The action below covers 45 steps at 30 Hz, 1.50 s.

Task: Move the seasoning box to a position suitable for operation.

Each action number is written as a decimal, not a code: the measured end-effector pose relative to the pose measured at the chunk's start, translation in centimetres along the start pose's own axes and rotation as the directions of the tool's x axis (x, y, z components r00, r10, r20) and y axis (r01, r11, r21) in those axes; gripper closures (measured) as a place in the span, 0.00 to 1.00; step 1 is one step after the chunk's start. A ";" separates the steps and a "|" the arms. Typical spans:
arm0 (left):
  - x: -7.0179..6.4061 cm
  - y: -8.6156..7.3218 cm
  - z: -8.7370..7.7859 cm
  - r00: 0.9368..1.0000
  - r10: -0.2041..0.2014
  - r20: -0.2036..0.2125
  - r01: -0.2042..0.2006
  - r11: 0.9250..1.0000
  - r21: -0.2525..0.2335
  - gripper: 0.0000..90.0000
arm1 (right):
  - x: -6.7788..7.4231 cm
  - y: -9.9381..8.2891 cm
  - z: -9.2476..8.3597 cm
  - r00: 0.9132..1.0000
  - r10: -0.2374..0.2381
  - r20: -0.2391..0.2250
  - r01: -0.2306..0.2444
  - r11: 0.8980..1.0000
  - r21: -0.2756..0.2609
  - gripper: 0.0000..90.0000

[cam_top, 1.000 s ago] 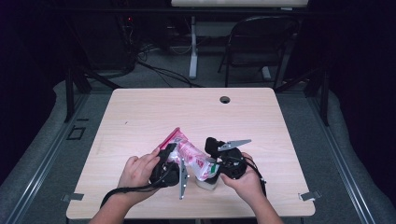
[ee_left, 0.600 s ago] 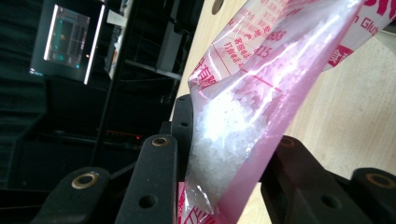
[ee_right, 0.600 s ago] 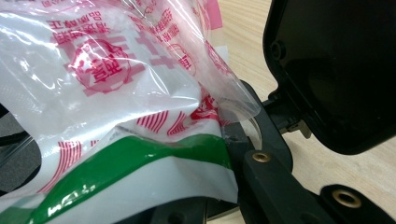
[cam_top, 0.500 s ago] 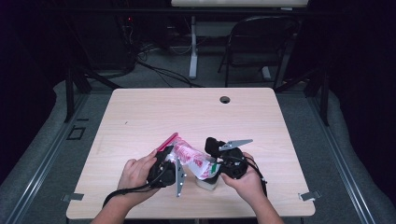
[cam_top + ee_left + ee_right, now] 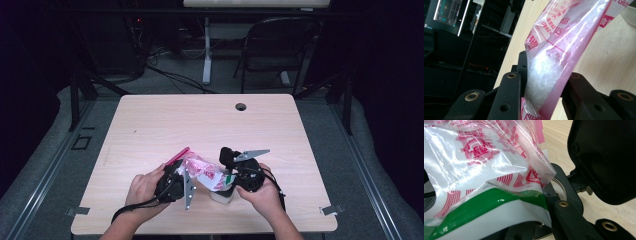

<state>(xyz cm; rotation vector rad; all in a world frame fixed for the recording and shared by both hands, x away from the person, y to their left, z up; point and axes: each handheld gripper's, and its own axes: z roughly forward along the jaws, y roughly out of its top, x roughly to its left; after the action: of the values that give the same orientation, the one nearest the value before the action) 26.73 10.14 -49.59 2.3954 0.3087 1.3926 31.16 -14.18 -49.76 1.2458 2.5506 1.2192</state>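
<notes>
table (image 5: 150,120) is light wood with a cable hole (image 5: 241,106) near the far edge; a folding chair (image 5: 280,45) stands on the floor beyond it. work sits at the near edge, between the two hands. plastic bag (image 5: 202,171), clear with red print and white grains inside, lies stretched between both grippers, its pink zip edge (image 5: 176,155) pointing away to the left. left gripper (image 5: 186,176) is clamped on one end of the bag; its jaws have just been closing and the bag fills the gap between them. right gripper (image 5: 227,176) is clenched on the other end, the part with the green band. small white cup (image 5: 221,194) sits on the table just under the bag, beside the right hand (image 5: 262,195).
</notes>
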 end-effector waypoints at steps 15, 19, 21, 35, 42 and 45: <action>-0.9 -1.6 1.1 0.994 -0.089 0.056 0.089 0.996 -0.006 0.85 | -0.1 0.0 -0.2 1.000 0.002 -0.009 -0.003 1.000 -0.009 1.00; -1.4 -2.1 1.4 0.990 -0.127 0.064 0.128 0.992 -0.017 0.85 | 0.0 0.0 0.0 1.000 -0.002 -0.010 0.002 1.000 -0.005 1.00; -1.5 -2.3 1.5 0.988 -0.140 0.070 0.142 0.990 -0.021 0.85 | 0.0 0.0 0.0 1.000 0.000 -0.012 -0.001 1.000 -0.007 1.00; -2.5 -3.3 2.2 0.971 -0.202 0.124 0.204 0.979 -0.002 0.85 | 0.1 0.1 -0.1 1.000 -0.009 -0.014 0.009 1.000 -0.010 1.00; -2.9 -3.6 2.5 0.959 -0.241 0.153 0.242 0.970 0.009 0.85 | 0.3 0.2 -0.1 1.000 -0.013 -0.017 0.012 1.000 -0.017 1.00; -3.2 -3.7 2.7 0.956 -0.244 0.160 0.244 0.970 0.017 0.83 | 0.4 0.2 -0.1 1.000 -0.017 -0.016 0.016 1.000 -0.019 0.99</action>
<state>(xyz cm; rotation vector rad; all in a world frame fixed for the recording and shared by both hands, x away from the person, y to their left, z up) 27.45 11.91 -54.86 2.3551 0.5387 1.0822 30.96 -13.89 -49.39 1.2135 2.5491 1.2530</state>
